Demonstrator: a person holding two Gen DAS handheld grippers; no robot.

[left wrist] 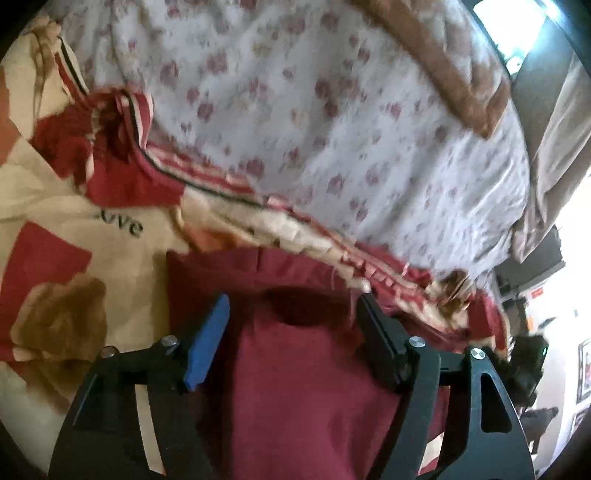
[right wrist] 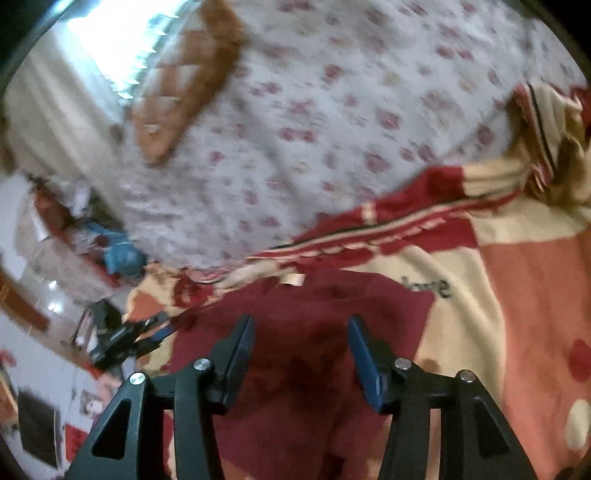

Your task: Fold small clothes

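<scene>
A small dark red garment lies flat on a cream and red blanket printed with the word "love". My left gripper hovers over the garment's far part, open, its blue pad and black pad wide apart with only cloth showing below. In the right wrist view the same garment fills the lower middle. My right gripper is open above it, nothing pinched between its pads. The left gripper shows small at the left edge of that view.
Beyond the blanket spreads a white sheet with pink flowers. A brown and white checked cover lies at the sheet's far side. Bright windows, curtains and cluttered room furniture sit past the bed's edge.
</scene>
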